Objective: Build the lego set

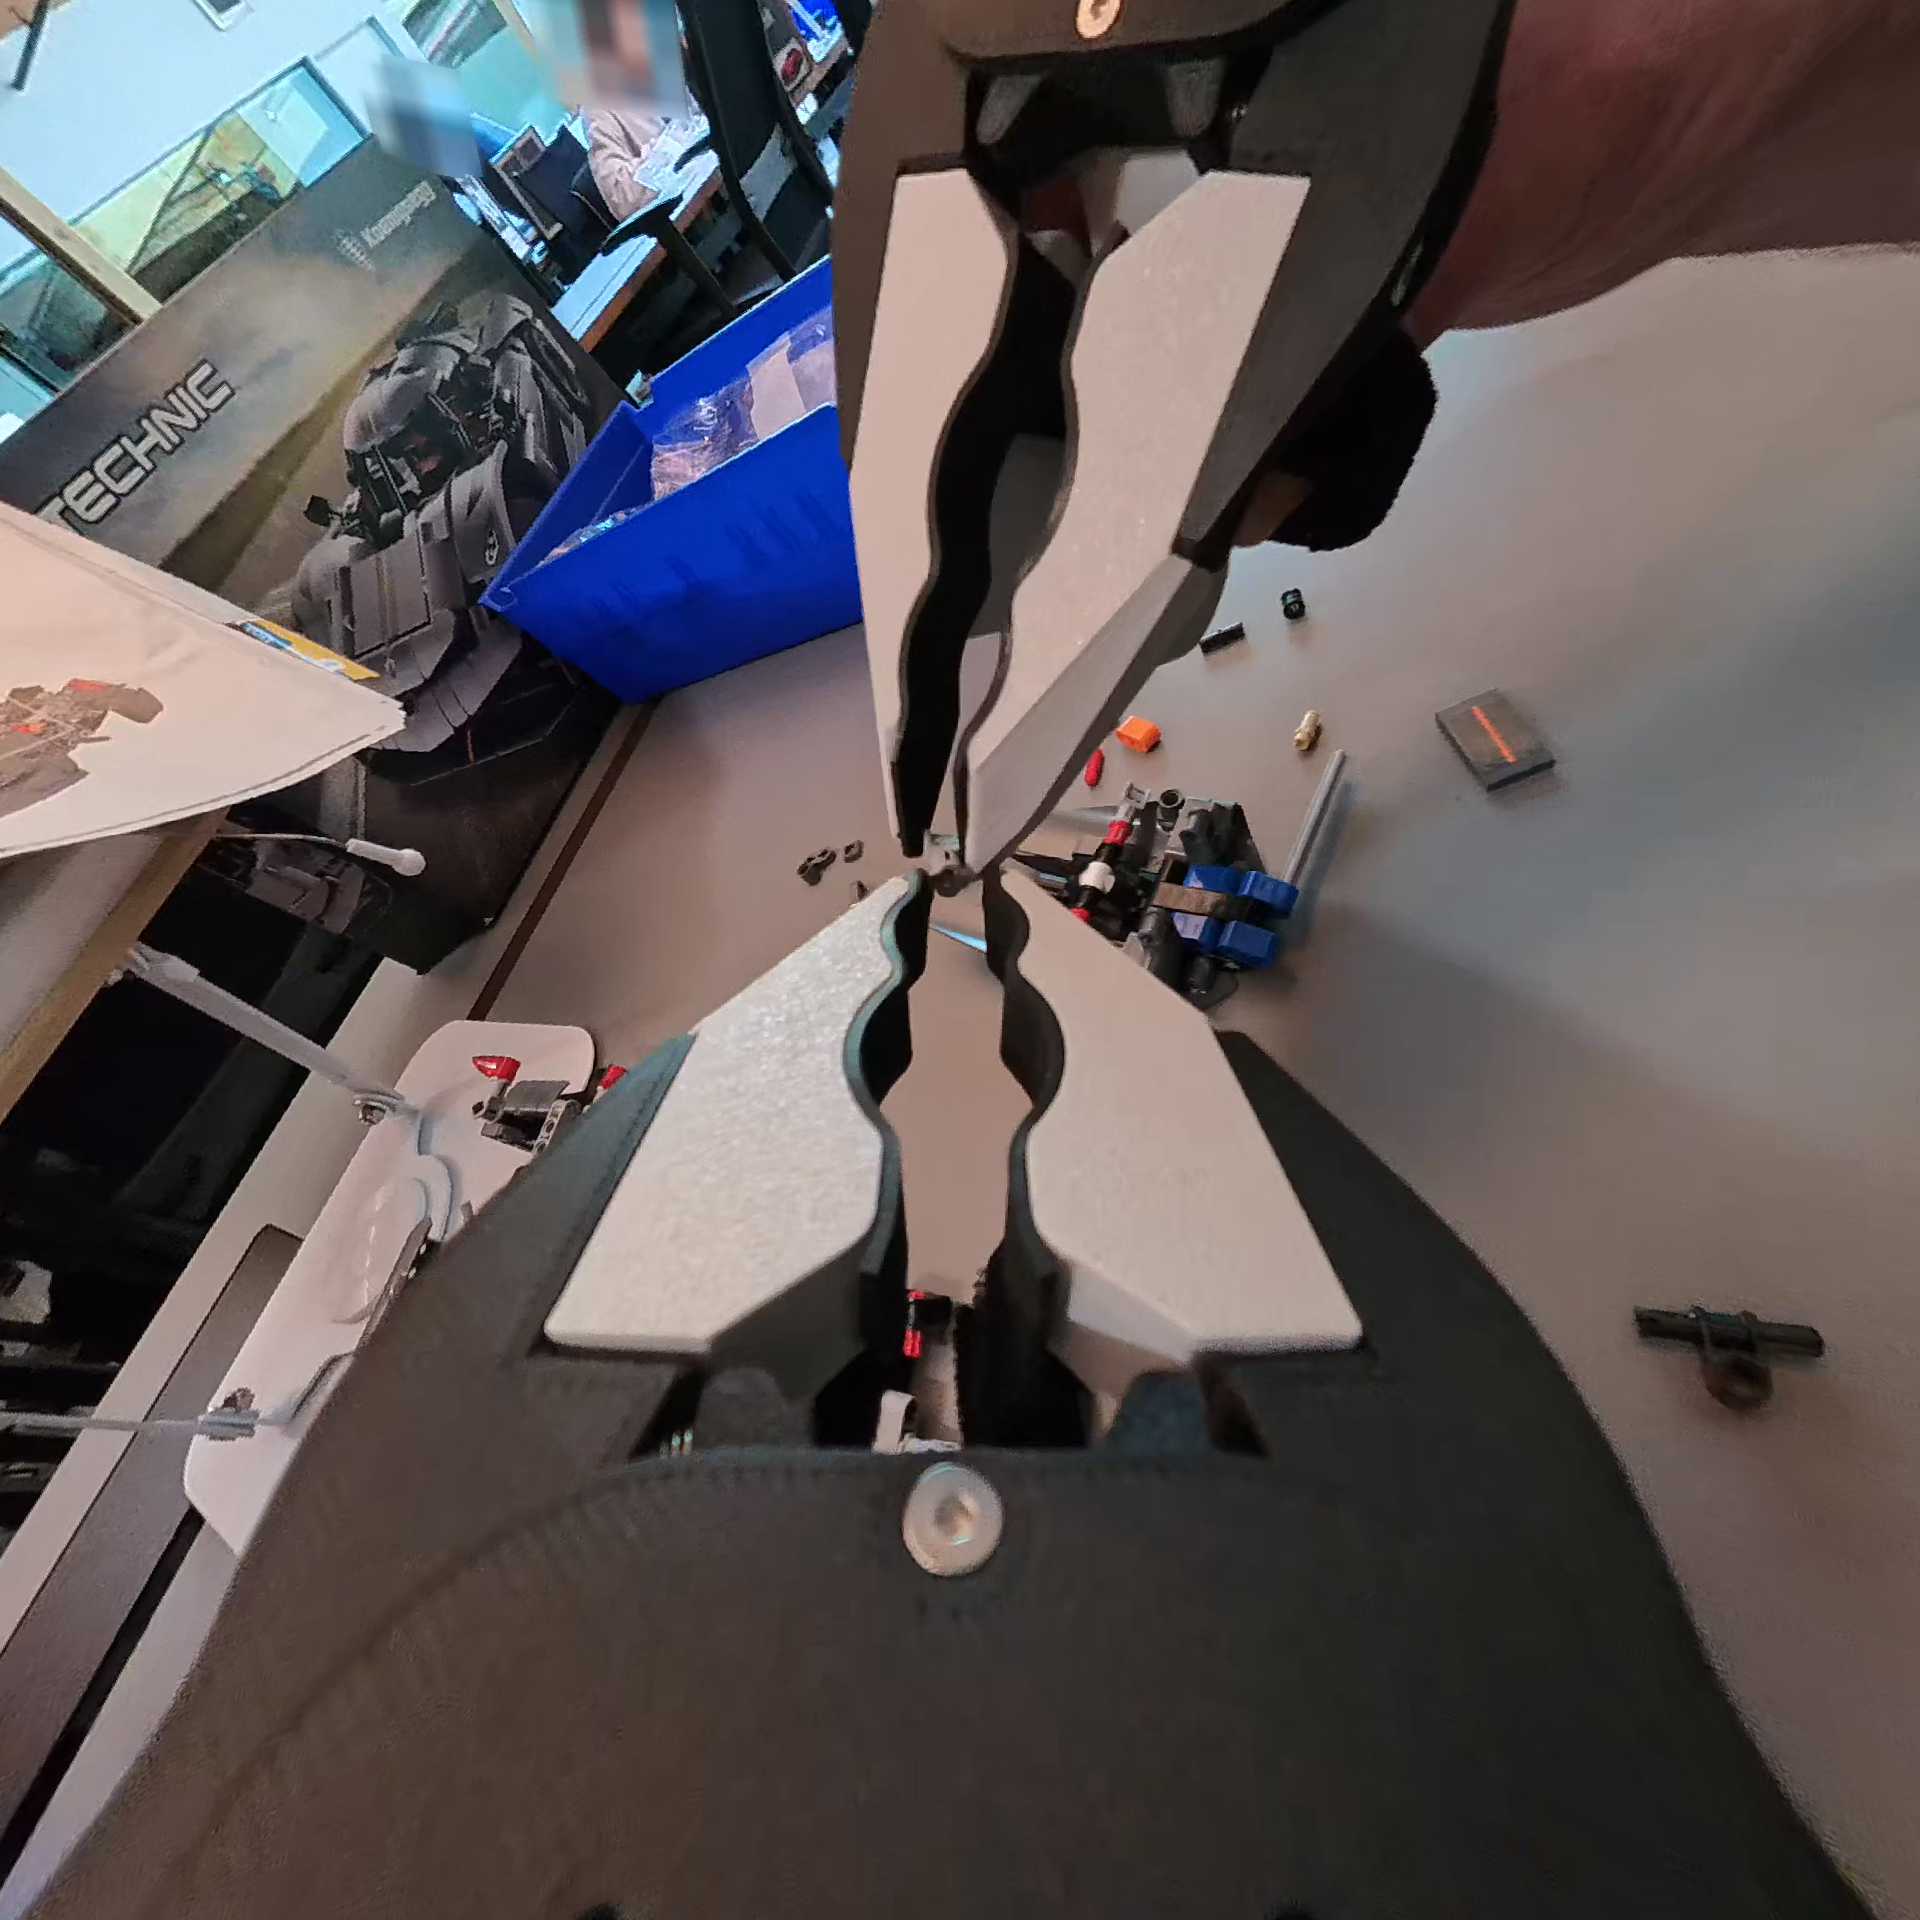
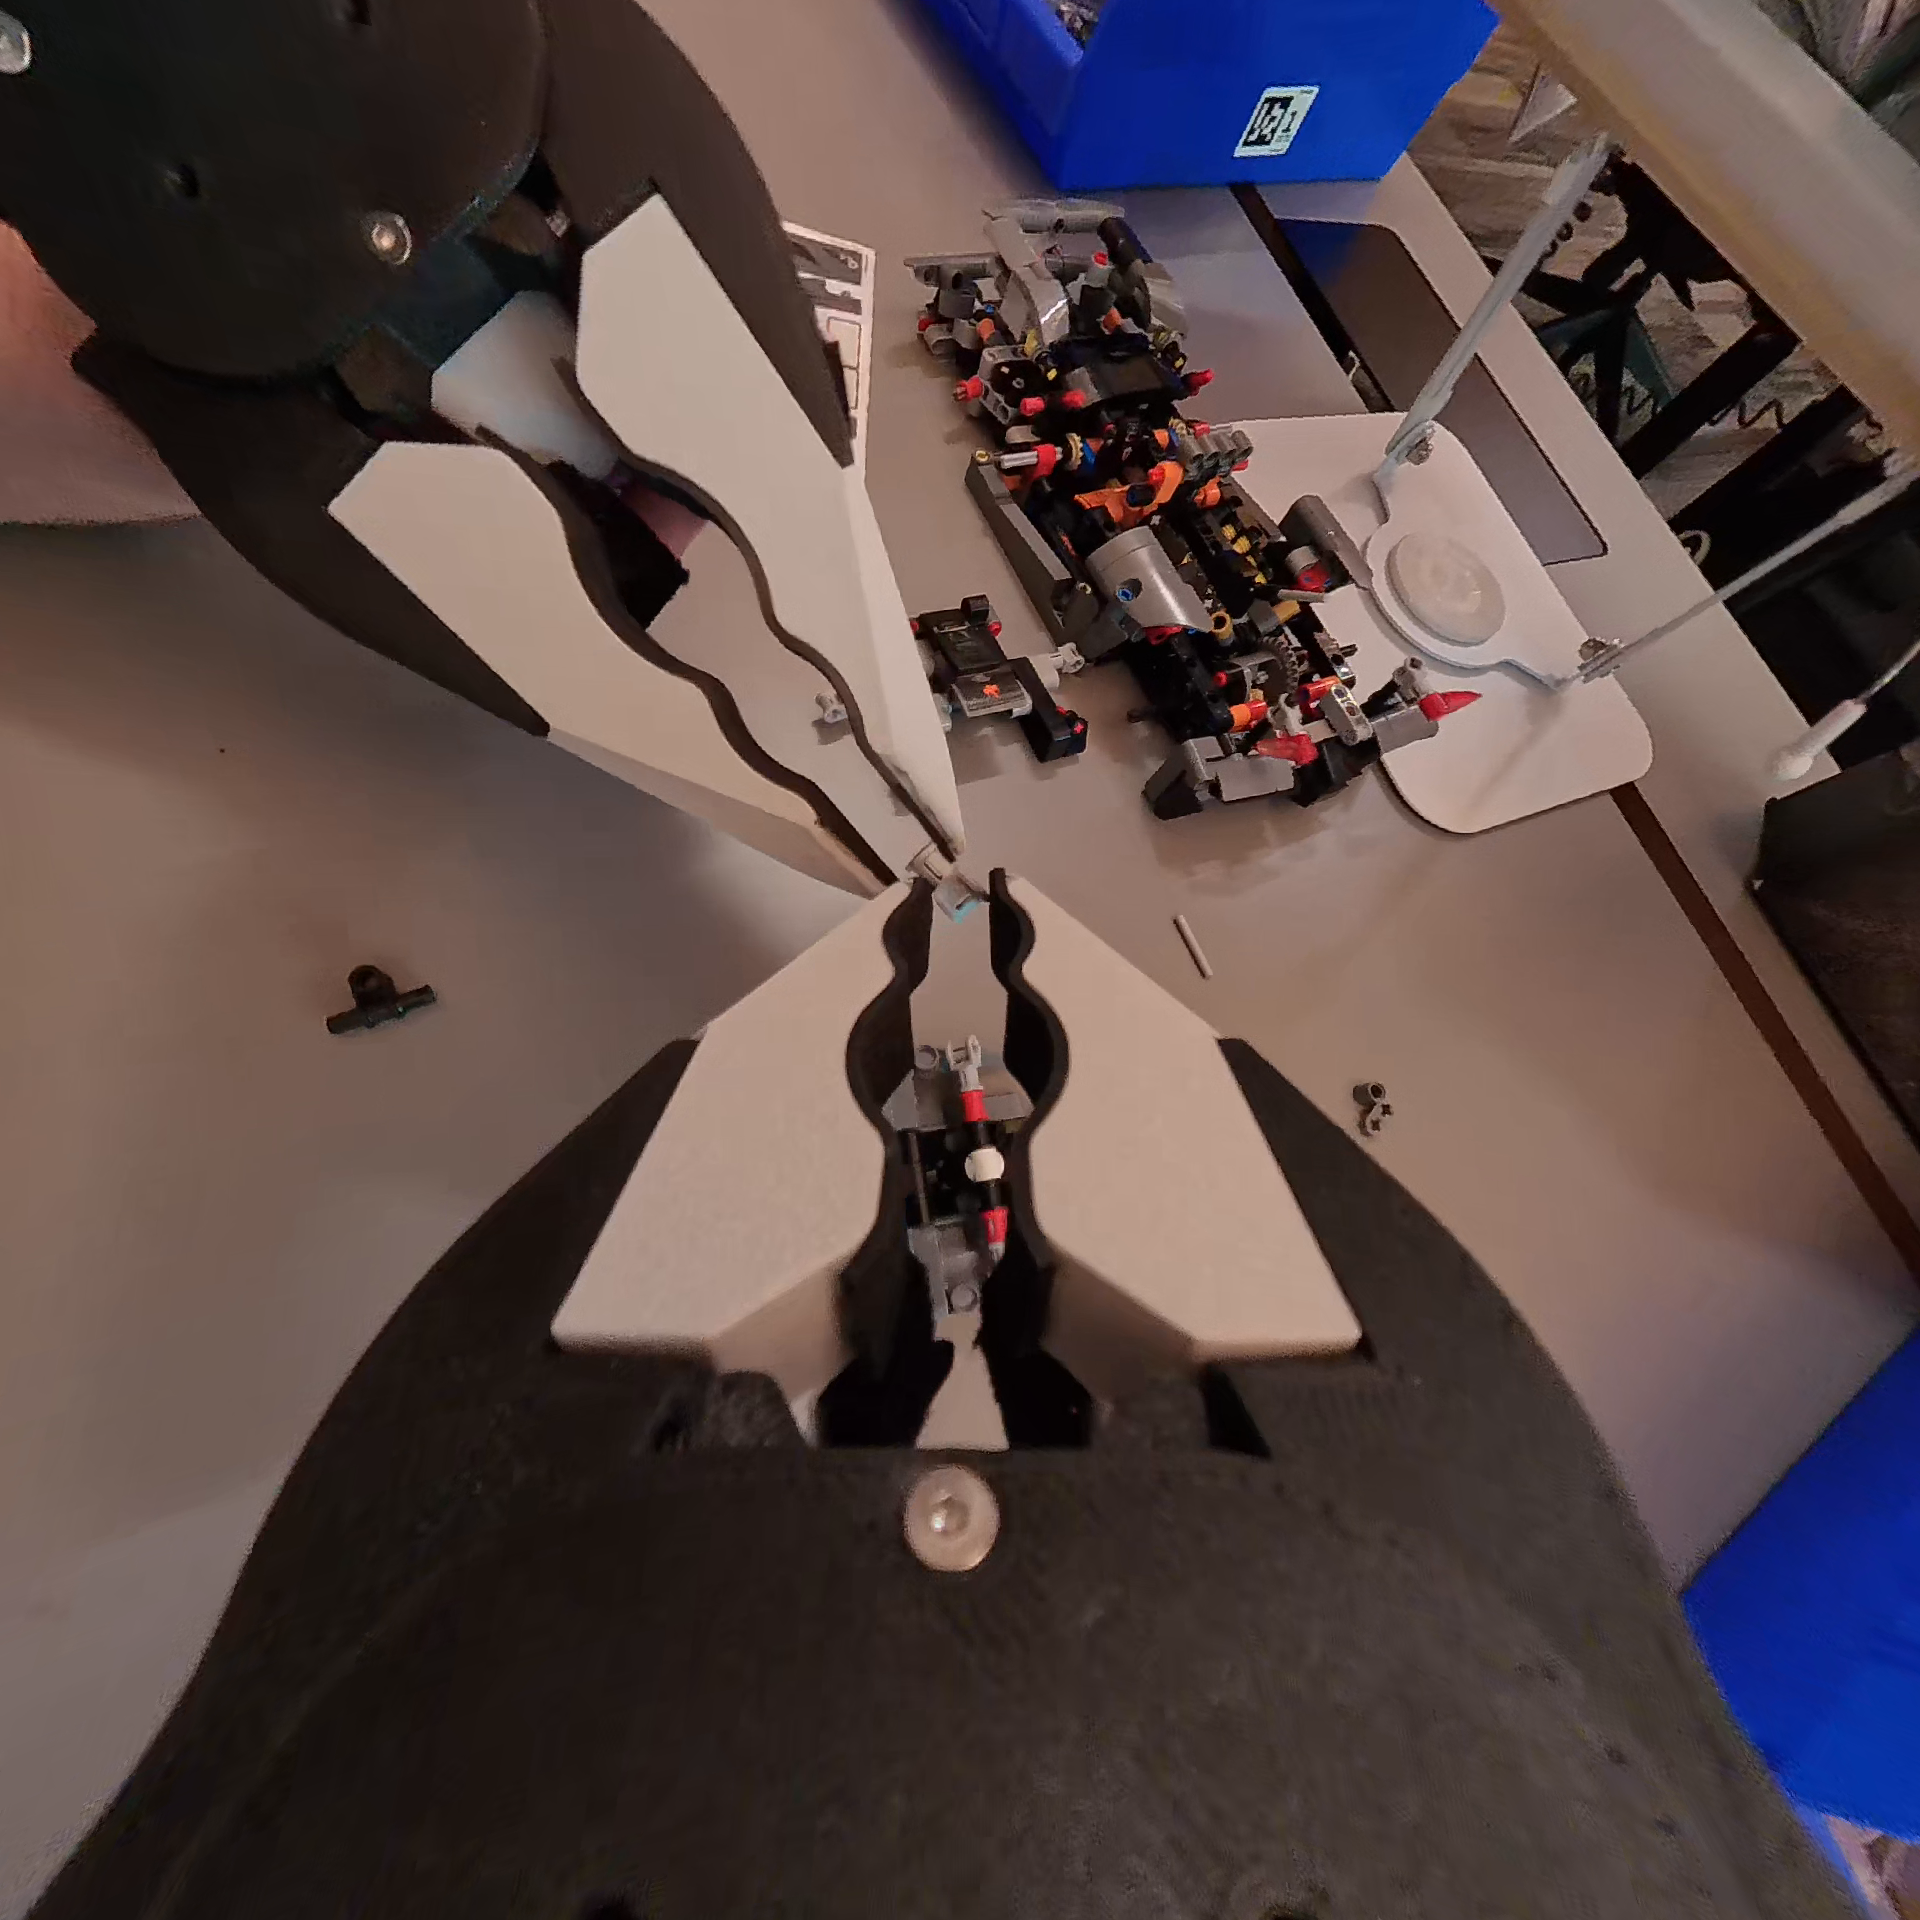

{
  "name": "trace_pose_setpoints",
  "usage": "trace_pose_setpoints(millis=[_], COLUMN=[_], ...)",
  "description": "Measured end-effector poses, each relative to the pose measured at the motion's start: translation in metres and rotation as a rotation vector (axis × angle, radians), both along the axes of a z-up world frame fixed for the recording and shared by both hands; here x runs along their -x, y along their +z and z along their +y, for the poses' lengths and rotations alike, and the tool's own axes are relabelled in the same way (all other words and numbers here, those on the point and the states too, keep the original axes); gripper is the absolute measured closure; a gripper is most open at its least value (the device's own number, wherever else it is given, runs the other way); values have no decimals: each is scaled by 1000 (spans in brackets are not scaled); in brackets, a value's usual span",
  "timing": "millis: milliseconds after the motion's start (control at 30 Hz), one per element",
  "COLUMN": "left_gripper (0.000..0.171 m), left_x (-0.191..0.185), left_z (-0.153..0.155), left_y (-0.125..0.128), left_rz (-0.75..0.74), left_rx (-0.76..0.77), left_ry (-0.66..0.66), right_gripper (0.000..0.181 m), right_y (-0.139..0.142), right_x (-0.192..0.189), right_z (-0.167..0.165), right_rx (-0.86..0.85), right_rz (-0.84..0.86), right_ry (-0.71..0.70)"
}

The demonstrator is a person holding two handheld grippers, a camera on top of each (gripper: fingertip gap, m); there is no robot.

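The pale grey surface (image 2: 1351, 1039) is being used as the build area, with a blue plastic bin (image 1: 686, 582) standing at its far edge beside a dark printed set box (image 1: 343, 436) and an open white instruction booklet (image 1: 156, 675). The large, partly built black, grey and orange lego chassis (image 2: 1143, 540) is lying near a white lamp base (image 2: 1507, 644), its red-tipped end resting on that base, and a smaller black sub-assembly (image 2: 987, 675) is lying just beside it. A second small assembly with blue connectors (image 1: 1195, 894) is sitting beyond the claw tips in the left wrist view.

Above the surface, the two claws are being brought tip to tip. The left claw (image 2: 914, 842) is being held nearly closed, its tips pinched on a small light grey lego connector (image 2: 940, 878). The right claw (image 2: 951, 899) is being held slightly parted at the tips, which are flanking the same piece; whether it is truly being gripped there cannot be told. Loose pieces are scattered around: a black cross-shaped axle connector (image 2: 379, 1003), a thin grey pin (image 2: 1193, 945) and a small dark grey connector (image 2: 1371, 1107).

The step appears to be a handover or a joining of a tiny part in mid-air. The chief risk is judged to be a drop: the piece is being held only at the very tips, so a release by one claw before the other is seated, or a slight misalignment, could let it twist out and fall among the loose pieces.
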State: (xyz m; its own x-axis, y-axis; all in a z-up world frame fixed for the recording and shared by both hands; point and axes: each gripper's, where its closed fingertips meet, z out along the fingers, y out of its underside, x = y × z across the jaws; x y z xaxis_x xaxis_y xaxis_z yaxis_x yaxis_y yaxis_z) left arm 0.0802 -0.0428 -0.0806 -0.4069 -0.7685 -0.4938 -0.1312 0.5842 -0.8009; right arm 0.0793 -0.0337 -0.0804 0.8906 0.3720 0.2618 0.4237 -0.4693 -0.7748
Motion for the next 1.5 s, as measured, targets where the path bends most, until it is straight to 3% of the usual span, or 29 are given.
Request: trace_pose_setpoints(millis=[433, 1067, 1367, 1500], left_gripper=[166, 167, 161, 166], left_x=[7, 20, 19, 17], left_z=[-12, -37, -41, -40], left_y=[-11, -17, -17, -19], left_rz=[38, 114, 126, 127], left_rx=[-75, 17, 71, 60], left_ry=[-81, -248, -265, -251], right_gripper=[173, 174, 175, 175], right_y=[-9, -20, -24, -27], right_x=[7, 19, 21, 20], right_z=[-11, -39, -41, -41], right_rx=[45, 160, 174, 177], right_rz=[-193, -73, -42, -43], right_ry=[105, 325, 305, 294])
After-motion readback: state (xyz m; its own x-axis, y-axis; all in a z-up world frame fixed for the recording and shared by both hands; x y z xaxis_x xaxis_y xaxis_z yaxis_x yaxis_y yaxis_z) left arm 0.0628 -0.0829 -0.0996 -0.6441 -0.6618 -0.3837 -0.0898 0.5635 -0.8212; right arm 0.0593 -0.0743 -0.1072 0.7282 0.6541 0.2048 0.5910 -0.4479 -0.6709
